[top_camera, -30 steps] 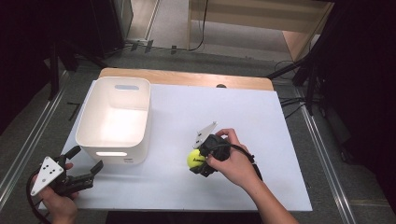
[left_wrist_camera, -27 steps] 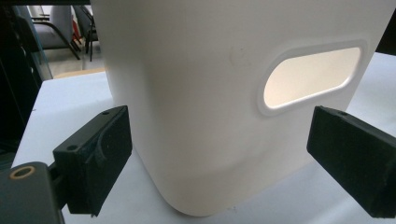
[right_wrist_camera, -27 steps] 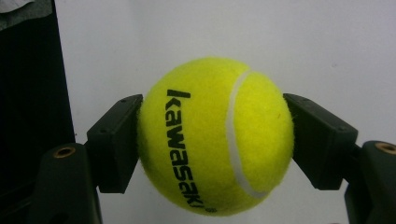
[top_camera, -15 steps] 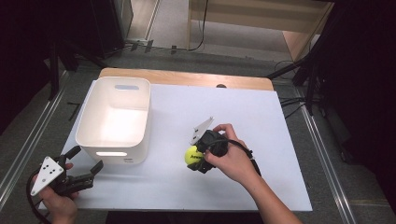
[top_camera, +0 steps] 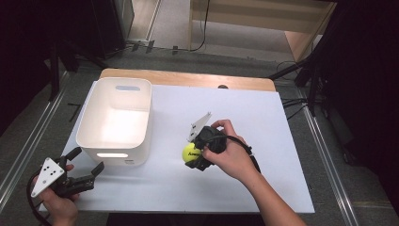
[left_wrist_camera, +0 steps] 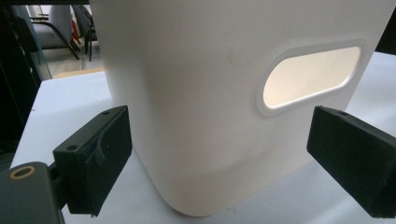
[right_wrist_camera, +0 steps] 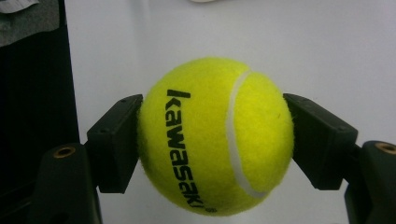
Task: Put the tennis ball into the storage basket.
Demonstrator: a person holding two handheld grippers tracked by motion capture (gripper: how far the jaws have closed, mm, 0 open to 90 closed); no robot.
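right gripper point(top_camera: 195, 157) clamped on yellow tennis ball point(top_camera: 190, 152), centre of high view, over white table point(top_camera: 282, 122) | left gripper point(top_camera: 87, 169) jaws apart, lower left, facing white bin point(top_camera: 115, 120)

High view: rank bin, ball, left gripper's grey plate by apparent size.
1. Bin, by far the largest.
2. Grey plate on the left gripper.
3. Ball, partly hidden by the right gripper.

Plate and ball look close in size, so their order is unsure.
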